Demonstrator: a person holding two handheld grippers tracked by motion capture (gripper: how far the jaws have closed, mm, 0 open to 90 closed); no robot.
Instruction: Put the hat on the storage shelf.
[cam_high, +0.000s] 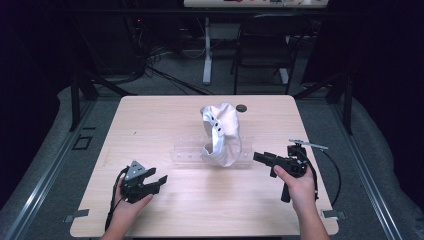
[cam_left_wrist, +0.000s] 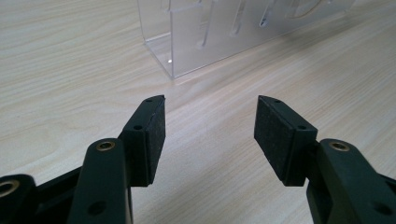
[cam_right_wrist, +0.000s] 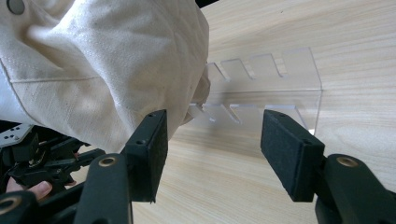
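White cloth cap (cam_high: 222, 134) sits mid-table, draped over a clear acrylic rack (cam_high: 187, 153) that runs left-right across the middle of the wooden table (cam_high: 150, 115). Cap looks hung on the rack's centre-right part, eyelet holes facing left, bulk standing upright above the slots.

My right gripper (cam_high: 261, 157) is just off the cap's right side, jaws spread wide, nothing between them. In the right gripper view the fabric (cam_right_wrist: 107, 70) is right at my left pad (cam_right_wrist: 152, 151), touching or nearly, can't tell which; rack's slotted end (cam_right_wrist: 280, 88) is straight ahead.

My left gripper (cam_high: 159, 181) is near the front-left edge, well apart from the cap, jaws also spread and empty. Left gripper view has the rack's near corner (cam_left_wrist: 173, 51) ahead on bare wood.

Small dark round object (cam_high: 241, 108) behind the cap toward the far edge, can't identify it.

Status guess: no grasp yet. Cap on the rack, both claws free. Either I'm about to take it off or it's just hung; right side is closest to act.
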